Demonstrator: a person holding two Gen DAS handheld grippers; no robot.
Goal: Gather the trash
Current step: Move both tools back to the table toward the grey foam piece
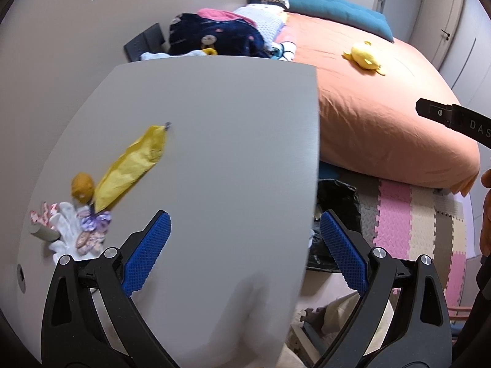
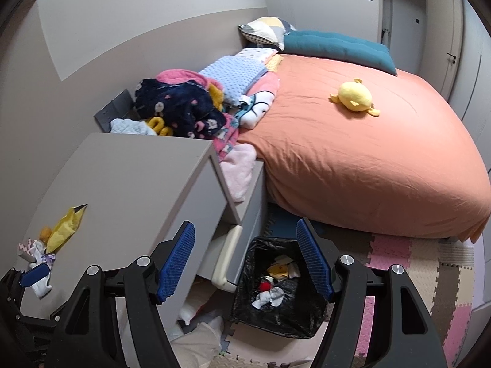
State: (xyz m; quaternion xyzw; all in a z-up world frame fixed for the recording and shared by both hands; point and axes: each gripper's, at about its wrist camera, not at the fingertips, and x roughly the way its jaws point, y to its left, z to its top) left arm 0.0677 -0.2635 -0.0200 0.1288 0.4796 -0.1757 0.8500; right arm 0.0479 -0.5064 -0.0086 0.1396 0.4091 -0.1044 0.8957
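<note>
Right wrist view shows my right gripper (image 2: 245, 263) empty with jaws apart above the black-lined bin (image 2: 276, 316), while the yellow wrapper (image 1: 132, 165) waits on the grey table (image 1: 214, 116) near my equally open, empty left gripper (image 1: 245, 251), where a careless grab could snag the white glove (image 1: 66, 233) beside it.

Orange bed (image 2: 368, 159) has a yellow plush (image 2: 356, 96) lying on it, teal cushion (image 2: 334, 47) at 12 o'clock, clothes pile (image 2: 190, 107) at 9.

Soft, even indoor light is filling both views without glare, while the fisheye lens is bending the room's edges and motion blur is smearing the counter (image 1: 214, 153) nearest the camera.
</note>
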